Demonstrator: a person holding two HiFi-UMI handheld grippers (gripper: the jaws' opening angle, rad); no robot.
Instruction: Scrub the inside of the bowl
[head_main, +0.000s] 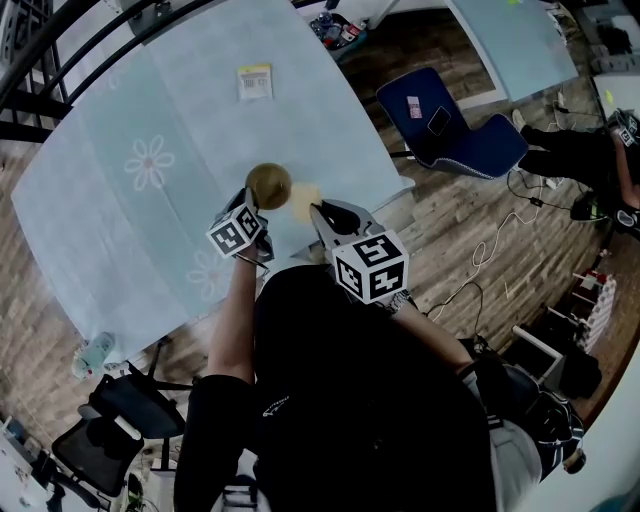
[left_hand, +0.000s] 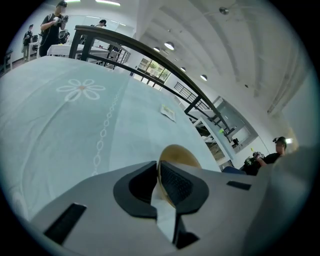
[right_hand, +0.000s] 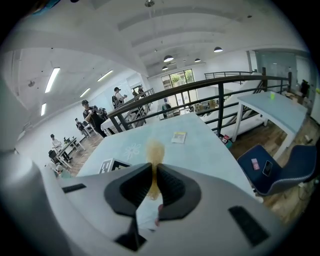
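Left gripper (left_hand: 159, 172): jaws pressed together on the rim of the round golden-brown bowl (left_hand: 178, 154). The wall of the bowl is pinched edge-on between the pads, and the rest of it arches up just past the jaw tips.

Right gripper (right_hand: 154, 175): jaws clamped on a soft yellow sponge pad (right_hand: 154, 150). The pad sticks out beyond the tips and its edges are blurred.

Head view: the bowl (head_main: 268, 185) sits over the pale blue flower-print tablecloth (head_main: 150, 100), near the table edge closest to the person. It is directly ahead of the left gripper (head_main: 252, 205). I can't tell if its base is on the cloth or lifted.

The sponge pad (head_main: 305, 200) is at the bowl's right side, at the tip of the right gripper (head_main: 320, 212). It is outside the bowl, at the rim or just beside it; contact can't be confirmed. The two grippers are close together and angled inward toward the bowl.

Also on the table: a small yellow-and-white flat packet (head_main: 255, 82), well beyond the bowl. A dark blue chair (head_main: 450, 130) stands off the table's right side.
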